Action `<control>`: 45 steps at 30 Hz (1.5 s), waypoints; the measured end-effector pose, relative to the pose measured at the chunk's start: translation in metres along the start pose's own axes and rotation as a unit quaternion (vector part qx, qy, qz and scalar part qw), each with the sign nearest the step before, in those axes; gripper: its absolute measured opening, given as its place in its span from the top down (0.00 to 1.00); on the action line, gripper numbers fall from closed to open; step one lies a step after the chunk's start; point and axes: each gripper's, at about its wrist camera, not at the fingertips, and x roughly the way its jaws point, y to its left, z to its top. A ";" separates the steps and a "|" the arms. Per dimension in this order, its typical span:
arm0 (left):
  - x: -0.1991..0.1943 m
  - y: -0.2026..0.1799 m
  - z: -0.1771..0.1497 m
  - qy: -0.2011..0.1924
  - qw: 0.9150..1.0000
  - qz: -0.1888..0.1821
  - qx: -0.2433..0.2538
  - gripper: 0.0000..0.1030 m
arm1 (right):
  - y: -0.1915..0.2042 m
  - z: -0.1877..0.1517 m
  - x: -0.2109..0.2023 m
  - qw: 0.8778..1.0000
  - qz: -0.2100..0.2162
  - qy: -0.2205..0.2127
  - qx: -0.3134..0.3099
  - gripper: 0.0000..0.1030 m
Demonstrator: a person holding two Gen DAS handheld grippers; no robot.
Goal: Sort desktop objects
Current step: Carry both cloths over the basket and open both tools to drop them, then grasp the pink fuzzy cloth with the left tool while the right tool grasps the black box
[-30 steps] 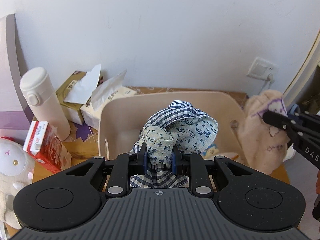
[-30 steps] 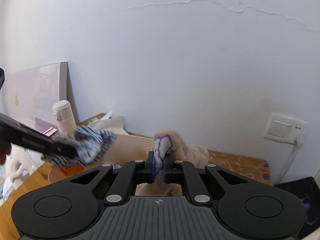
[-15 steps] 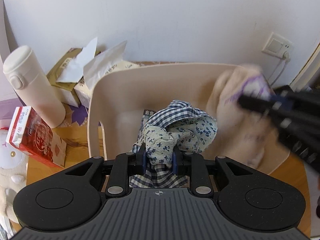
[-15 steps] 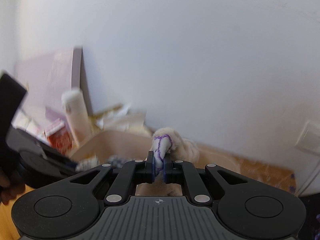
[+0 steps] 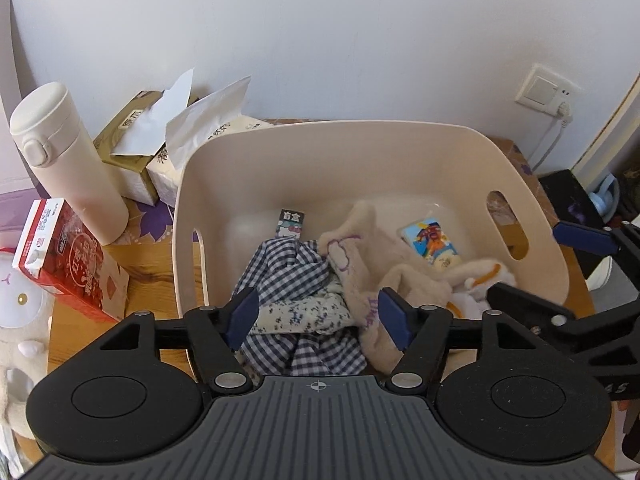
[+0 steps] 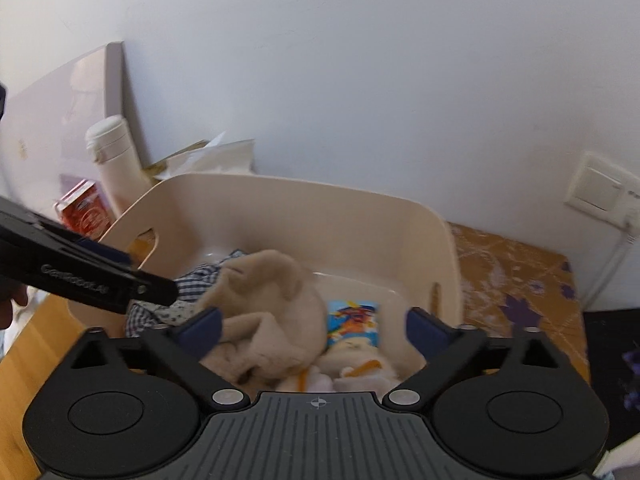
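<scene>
A cream plastic bin (image 5: 320, 140) (image 6: 304, 200) stands on the wooden desk. In it lie a blue checked and floral cloth (image 5: 296, 280) (image 6: 192, 280), a beige fleece cloth with purple stitching (image 5: 372, 256) (image 6: 272, 300), a colourful card pack (image 5: 432, 240) (image 6: 354, 320), a small dark pack (image 5: 291, 222) and a white and orange plush (image 5: 480, 284) (image 6: 360, 368). My left gripper (image 5: 318, 316) is open just above the checked cloth. My right gripper (image 6: 314, 328) is open above the beige cloth, and shows at the right of the left wrist view (image 5: 532, 268).
Left of the bin stand a white flask (image 5: 68, 160) (image 6: 116, 160), two tissue boxes (image 5: 160, 144), a red carton (image 5: 68, 260) (image 6: 84, 210) and a white plush toy (image 5: 20, 320). A wall socket (image 5: 546, 92) (image 6: 600, 190) with a cable is at the right.
Both grippers came down over the bin and opened. The checked cloth and the beige cloth dropped out of the jaws and now lie in the bin.
</scene>
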 end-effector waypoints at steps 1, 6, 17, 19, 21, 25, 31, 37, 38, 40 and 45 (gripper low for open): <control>-0.003 -0.003 -0.001 -0.002 1.000 0.003 0.002 0.34 | -0.001 -0.002 -0.002 1.000 0.001 -0.005 0.003 0.00; -0.013 -0.008 -0.009 -0.001 1.000 0.012 -0.008 0.33 | -0.006 -0.014 -0.015 1.000 -0.010 -0.001 0.004 0.00; -0.045 -0.009 -0.036 -0.020 0.999 0.032 -0.023 0.31 | -0.021 -0.050 -0.052 0.998 -0.054 -0.004 0.034 0.00; -0.051 -0.008 -0.041 -0.023 0.999 0.034 -0.022 0.31 | -0.023 -0.059 -0.058 0.998 -0.060 0.000 0.035 0.00; -0.056 -0.008 -0.046 -0.022 0.999 0.037 -0.030 0.31 | -0.027 -0.068 -0.063 0.997 -0.067 0.005 0.038 0.00; -0.065 -0.013 -0.060 -0.017 0.999 0.032 -0.032 0.31 | -0.036 -0.089 -0.074 0.995 -0.087 0.012 0.047 0.00; -0.069 -0.024 -0.078 -0.001 0.999 0.033 -0.027 0.31 | -0.050 -0.118 -0.090 0.991 -0.113 0.028 0.060 0.00; -0.063 -0.030 -0.094 0.025 0.999 0.034 -0.027 0.31 | -0.060 -0.141 -0.095 0.988 -0.130 0.048 0.067 0.00; -0.062 -0.031 -0.097 0.029 0.999 0.034 -0.028 0.31 | -0.061 -0.145 -0.095 0.988 -0.129 0.052 0.069 0.00; -0.059 -0.033 -0.100 0.039 0.998 0.031 -0.027 0.31 | -0.062 -0.152 -0.093 0.988 -0.125 0.062 0.072 0.00; -0.050 -0.042 -0.111 0.065 0.997 0.023 -0.030 0.31 | -0.062 -0.165 -0.082 0.987 -0.118 0.094 0.063 0.00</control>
